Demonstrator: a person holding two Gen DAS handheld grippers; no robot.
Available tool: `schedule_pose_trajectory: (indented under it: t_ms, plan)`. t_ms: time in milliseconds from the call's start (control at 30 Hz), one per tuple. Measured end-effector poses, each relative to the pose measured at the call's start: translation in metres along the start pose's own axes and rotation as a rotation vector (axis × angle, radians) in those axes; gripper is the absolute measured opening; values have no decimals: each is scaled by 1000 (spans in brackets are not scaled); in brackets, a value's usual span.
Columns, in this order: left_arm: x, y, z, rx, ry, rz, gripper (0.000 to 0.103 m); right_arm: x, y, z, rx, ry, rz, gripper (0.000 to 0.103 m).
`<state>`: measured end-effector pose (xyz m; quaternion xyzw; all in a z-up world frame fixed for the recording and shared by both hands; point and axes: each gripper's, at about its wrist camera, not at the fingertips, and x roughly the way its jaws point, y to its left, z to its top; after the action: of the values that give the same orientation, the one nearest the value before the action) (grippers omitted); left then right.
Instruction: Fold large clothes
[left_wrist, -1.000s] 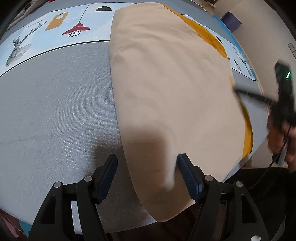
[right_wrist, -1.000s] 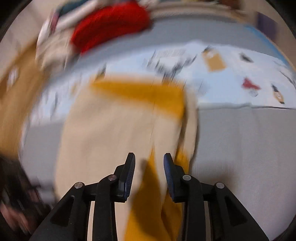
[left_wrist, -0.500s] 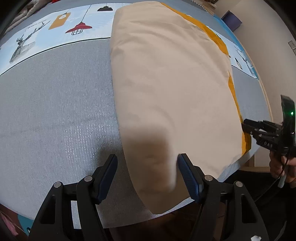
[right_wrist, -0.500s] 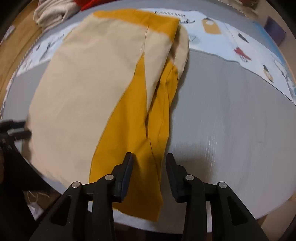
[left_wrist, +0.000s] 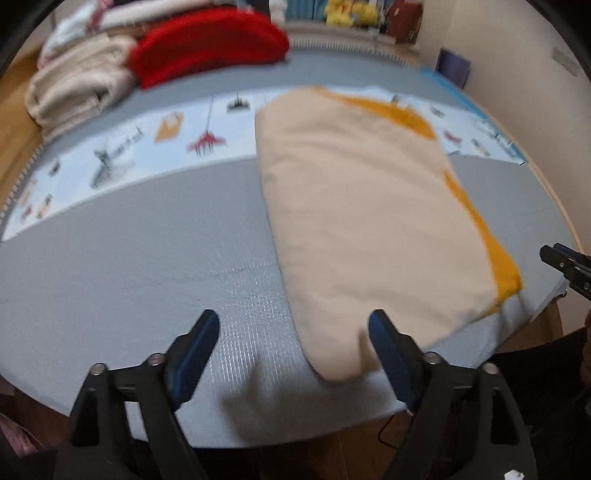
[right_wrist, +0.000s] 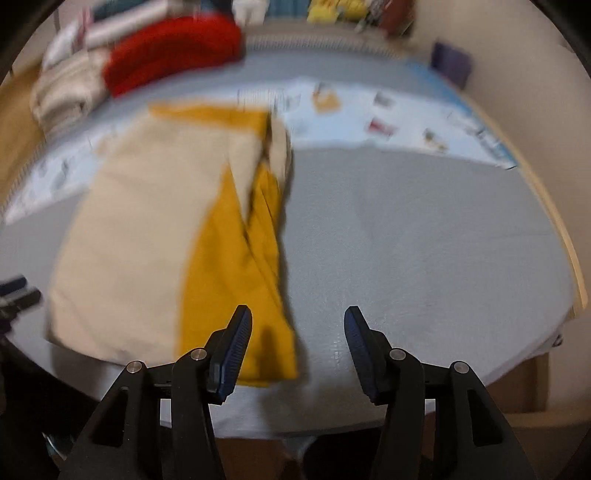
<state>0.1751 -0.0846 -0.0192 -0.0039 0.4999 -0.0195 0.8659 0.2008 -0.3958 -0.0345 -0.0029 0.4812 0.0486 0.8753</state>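
Observation:
A large beige and mustard-yellow garment (left_wrist: 362, 206) lies folded lengthwise on the grey bed; it also shows in the right wrist view (right_wrist: 155, 229). My left gripper (left_wrist: 293, 349) is open and empty, above the bed's near edge, with the garment's near beige end between its fingers in the image. My right gripper (right_wrist: 297, 339) is open and empty, just right of the yellow near end (right_wrist: 251, 314). The right gripper's tip shows at the left view's right edge (left_wrist: 565, 266).
A grey bed cover (left_wrist: 129, 266) with a light blue printed strip (left_wrist: 147, 147) spans the bed. Folded cream (left_wrist: 74, 88) and red (left_wrist: 207, 44) clothes are stacked at the back left. A beige wall (right_wrist: 535, 92) stands on the right.
Both grippers have pulled back and tilted up, so the far clothes pile is now in view. The right gripper's fingers have opened wider. The garment lies still.

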Motion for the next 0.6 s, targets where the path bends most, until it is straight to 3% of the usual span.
schedule_pose_trajectory:
  t_ms: [133,233,300,433,600]
  plan:
    - [-50,-16,-30,-14,-126,20,91,-65,19,-30,-3,-161,-16,73]
    - [-85,-33,-59,-42,-201,22,93,-108,40,-47,-38,-269,-35,79]
    - [-98,-40,-73,-63,-209,21,97,-138,55,-62,-37,-338,-81,82]
    - [-110,-48,-93,-104,-215,3,97,-170,64,-90,22,-368,-60,92]
    - [-98,-53,-87,-108,-223,22,97,-162,81,-98,-18,-319,-44,92]
